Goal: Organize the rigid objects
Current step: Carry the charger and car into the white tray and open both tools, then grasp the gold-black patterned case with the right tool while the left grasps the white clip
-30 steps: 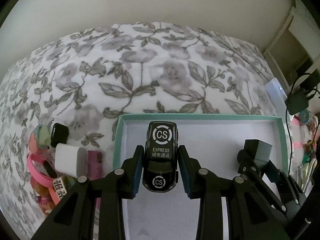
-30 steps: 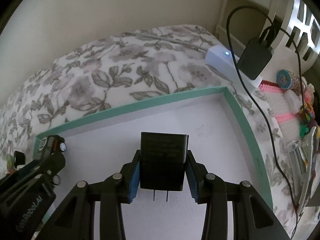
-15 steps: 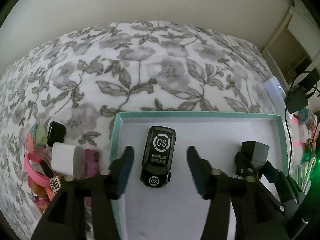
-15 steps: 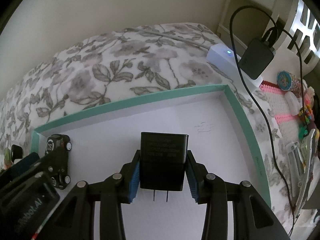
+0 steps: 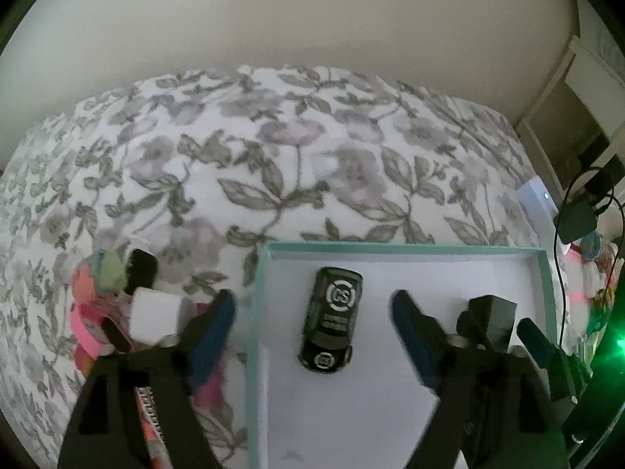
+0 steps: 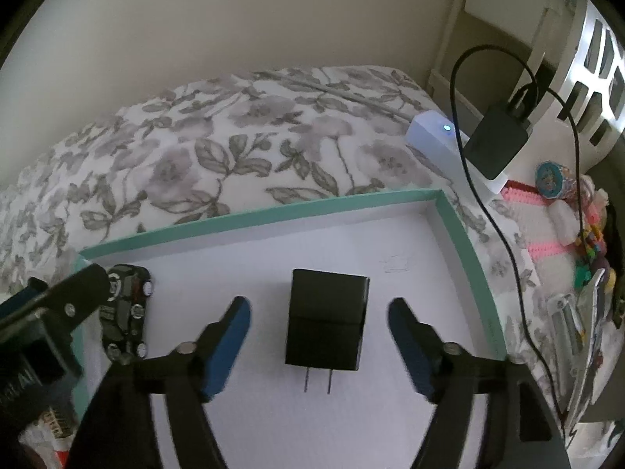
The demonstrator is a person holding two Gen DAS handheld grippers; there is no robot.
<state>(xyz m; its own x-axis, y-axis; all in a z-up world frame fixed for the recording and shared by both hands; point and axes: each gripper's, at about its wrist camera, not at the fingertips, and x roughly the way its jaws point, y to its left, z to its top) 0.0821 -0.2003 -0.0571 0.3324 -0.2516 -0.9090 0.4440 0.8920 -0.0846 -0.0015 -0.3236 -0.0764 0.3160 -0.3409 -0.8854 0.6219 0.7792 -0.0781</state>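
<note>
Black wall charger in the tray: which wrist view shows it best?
The right wrist view: the black wall charger lies whole, prongs visible, between the open right hand-held gripper. The left wrist view catches only its corner behind gripper parts.

Toy car (image 5: 332, 319) lies left of charger (image 6: 326, 330) in tray (image 6: 258, 219).

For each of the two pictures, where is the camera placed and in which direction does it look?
Left wrist view: sits on the left gripper, looks forward over the toy car in the teal box; its open fingers show.
Right wrist view: sits on the right gripper, looks over the black charger; its open fingers show.
Shared: box, car, charger, floral bedspread; each view catches the other gripper.
</note>
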